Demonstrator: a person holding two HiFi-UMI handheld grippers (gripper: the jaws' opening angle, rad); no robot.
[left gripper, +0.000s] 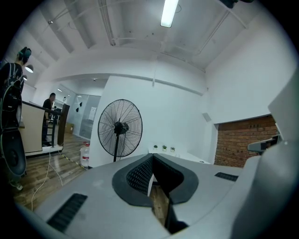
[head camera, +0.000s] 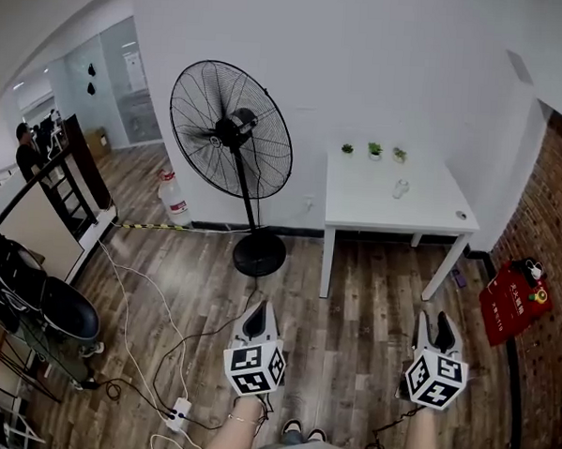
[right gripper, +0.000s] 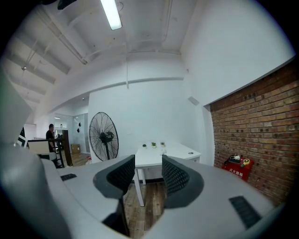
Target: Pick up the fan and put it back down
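Presently left tongs (head camera: 262, 307) are closed, right tongs (head camera: 437, 319) gape empty, fan (head camera: 231, 132) stands apart.

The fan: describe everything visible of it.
The fan is a black pedestal type: a large round wire cage around blades, a dark motor hub at the centre, a slim pole and a round flat base. It looks like metal. It stands upright on the wooden floor close to the white wall, left of the white table. Only the floor touches it; the left tool and right tool are well short of it.
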